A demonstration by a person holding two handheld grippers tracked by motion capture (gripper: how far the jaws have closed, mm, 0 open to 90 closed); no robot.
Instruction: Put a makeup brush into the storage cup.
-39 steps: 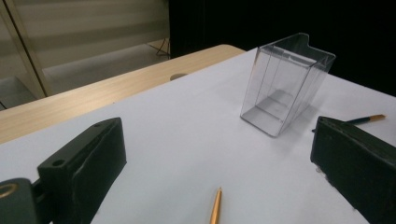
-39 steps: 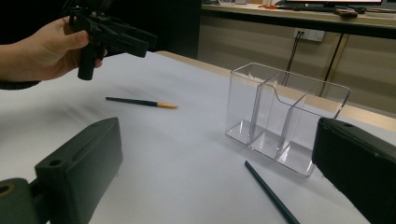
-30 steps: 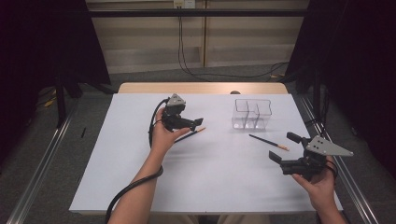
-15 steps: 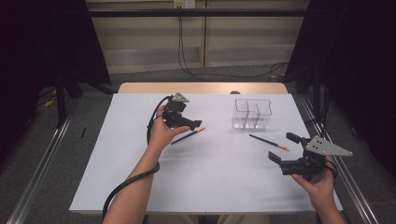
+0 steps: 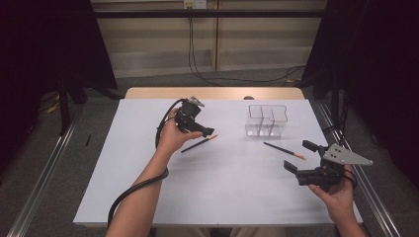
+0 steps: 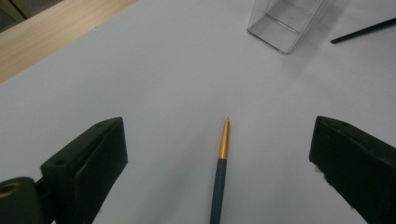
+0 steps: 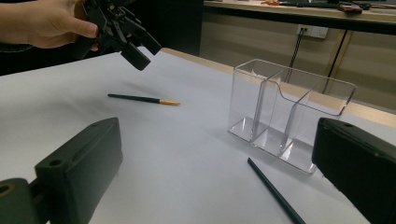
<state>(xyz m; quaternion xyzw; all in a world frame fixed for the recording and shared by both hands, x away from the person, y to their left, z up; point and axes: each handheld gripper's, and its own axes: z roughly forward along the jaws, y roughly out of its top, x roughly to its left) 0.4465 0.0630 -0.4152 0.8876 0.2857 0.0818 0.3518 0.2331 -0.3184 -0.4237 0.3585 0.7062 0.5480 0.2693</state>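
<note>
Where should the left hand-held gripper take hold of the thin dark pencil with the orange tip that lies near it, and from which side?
Probably at the dark shaft just behind the orange tip. The thin dark pencil with the orange tip lies flat on the white table cover, so come from straight above. The left hand-held gripper is open, with the shaft running between its jaws; they would close across it.

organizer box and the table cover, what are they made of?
Organizer box: clear hard plastic, likely acrylic; glossy, and the table shows through its walls and dividers. Table cover: looks like a matte white sheet, paper or thin plastic, no glare. A bare wood-look table edge shows beyond it.
</note>
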